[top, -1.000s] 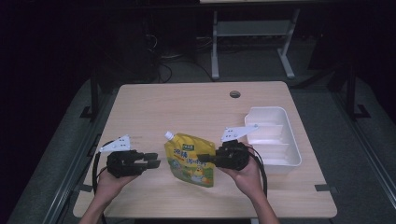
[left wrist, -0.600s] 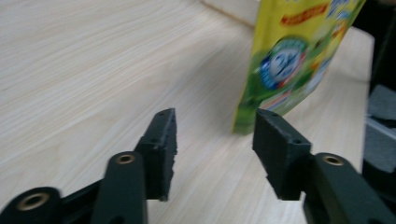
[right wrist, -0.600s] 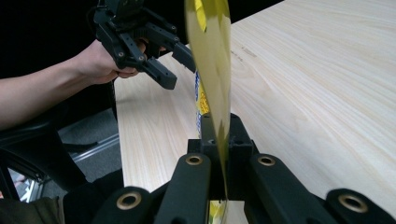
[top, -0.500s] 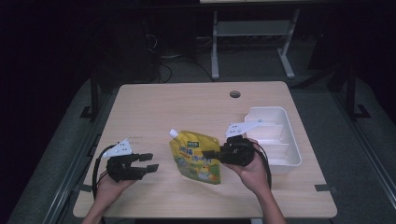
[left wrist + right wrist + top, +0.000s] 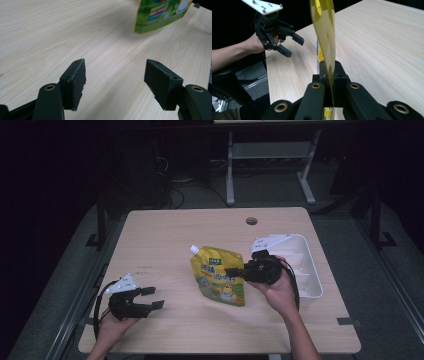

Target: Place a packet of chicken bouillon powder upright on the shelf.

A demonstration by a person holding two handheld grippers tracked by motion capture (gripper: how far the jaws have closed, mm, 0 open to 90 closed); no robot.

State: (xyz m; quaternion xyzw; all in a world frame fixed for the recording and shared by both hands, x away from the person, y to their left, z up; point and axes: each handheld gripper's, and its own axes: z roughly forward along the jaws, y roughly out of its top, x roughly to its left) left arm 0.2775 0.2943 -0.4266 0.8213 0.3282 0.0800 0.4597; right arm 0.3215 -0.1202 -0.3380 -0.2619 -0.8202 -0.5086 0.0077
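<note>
right gripper (image 5: 235, 270): we had it pinched on the side edge of the yellow pouch (image 5: 218, 279), lifted and tilted over mid-bench, probably heading for the white tray (image 5: 311, 270) just beside it, though that's our guess
left gripper (image 5: 152, 297): jaws spread wide, nothing in them, parked near the front left corner, well apart from the pouch
pouch: glossy soft film, flat and floppy, white spout cap at one top corner, hence the edge pinch
bench (image 5: 165, 240): pale wood grain, smooth
tray: rigid white plastic, rectangular
</note>
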